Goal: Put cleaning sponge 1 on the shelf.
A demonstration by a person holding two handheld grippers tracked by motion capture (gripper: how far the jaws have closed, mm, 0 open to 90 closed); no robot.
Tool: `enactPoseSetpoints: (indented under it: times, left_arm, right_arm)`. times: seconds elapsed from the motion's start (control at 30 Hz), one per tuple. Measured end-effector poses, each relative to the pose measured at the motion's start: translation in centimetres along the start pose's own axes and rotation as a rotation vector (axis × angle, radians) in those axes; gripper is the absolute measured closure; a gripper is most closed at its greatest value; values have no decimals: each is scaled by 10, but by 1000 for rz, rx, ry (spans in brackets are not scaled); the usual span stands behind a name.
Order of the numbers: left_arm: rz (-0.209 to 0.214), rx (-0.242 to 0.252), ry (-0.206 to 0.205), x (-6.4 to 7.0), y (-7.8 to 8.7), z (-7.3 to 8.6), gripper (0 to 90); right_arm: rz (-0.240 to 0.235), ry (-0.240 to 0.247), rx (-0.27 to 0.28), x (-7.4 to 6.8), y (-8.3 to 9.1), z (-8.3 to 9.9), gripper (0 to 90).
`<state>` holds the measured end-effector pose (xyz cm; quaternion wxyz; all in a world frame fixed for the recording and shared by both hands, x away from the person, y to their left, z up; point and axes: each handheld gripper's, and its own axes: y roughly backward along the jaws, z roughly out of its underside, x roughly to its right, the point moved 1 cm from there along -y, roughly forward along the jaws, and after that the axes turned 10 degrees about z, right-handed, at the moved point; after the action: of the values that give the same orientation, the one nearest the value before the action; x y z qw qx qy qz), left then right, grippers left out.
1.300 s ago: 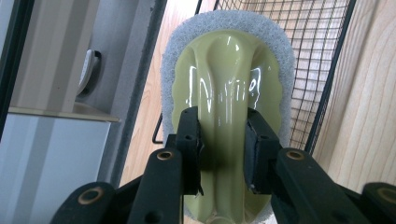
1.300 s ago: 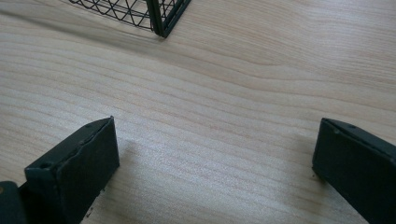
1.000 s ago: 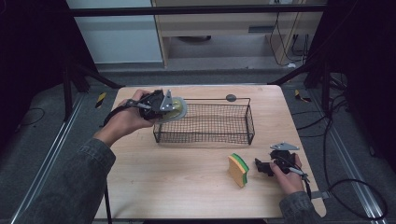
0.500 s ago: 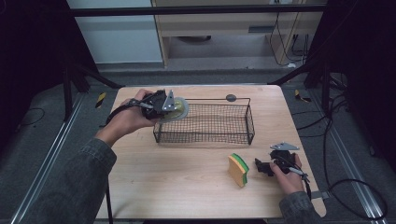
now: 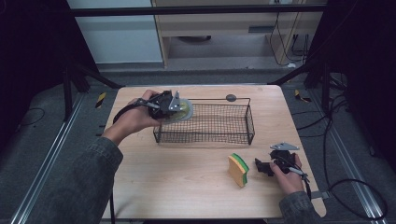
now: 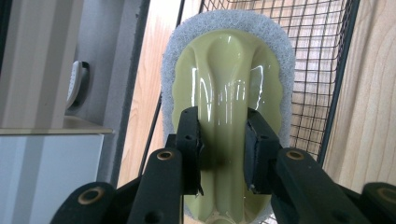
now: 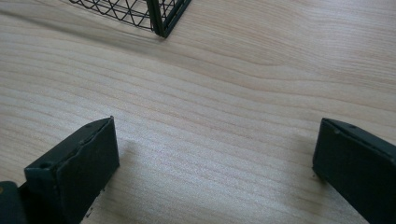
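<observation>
The left tongs (image 6: 222, 149) pinch the green scrubber (image 6: 229, 79) over the wire basket's (image 5: 205, 123) far-left corner. The right tongs (image 7: 215, 168), spread, rest on the worktop (image 5: 187, 186) just right of a sponge (image 5: 238, 169).

We see a yellow and green sponge (image 5: 238, 170) standing on edge on the wooden table (image 5: 187, 186), well apart from everything else. Near the table's far edge we spot a small dark round disc (image 5: 231, 97). Beyond the table stands a pale cabinet (image 5: 116, 32).
</observation>
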<state>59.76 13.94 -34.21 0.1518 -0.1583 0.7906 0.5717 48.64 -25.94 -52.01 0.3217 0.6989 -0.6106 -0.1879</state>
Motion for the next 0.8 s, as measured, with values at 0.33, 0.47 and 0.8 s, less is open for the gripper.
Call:
enactPoseSetpoints:
  times: [0.33, 0.47, 0.8]
  left_arm:
    - [31, -16, -33, 4, -10, -6, 708]
    - [34, -19, -36, 4, -10, -5, 708]
    - [56, -30, -23, 3, -15, 2, 707]
  right_arm:
    - [0, 0, 0, 0, 0, 0, 6]
    - [0, 0, 0, 0, 0, 0, 6]
    - [0, 0, 1, 0, 0, 0, 6]
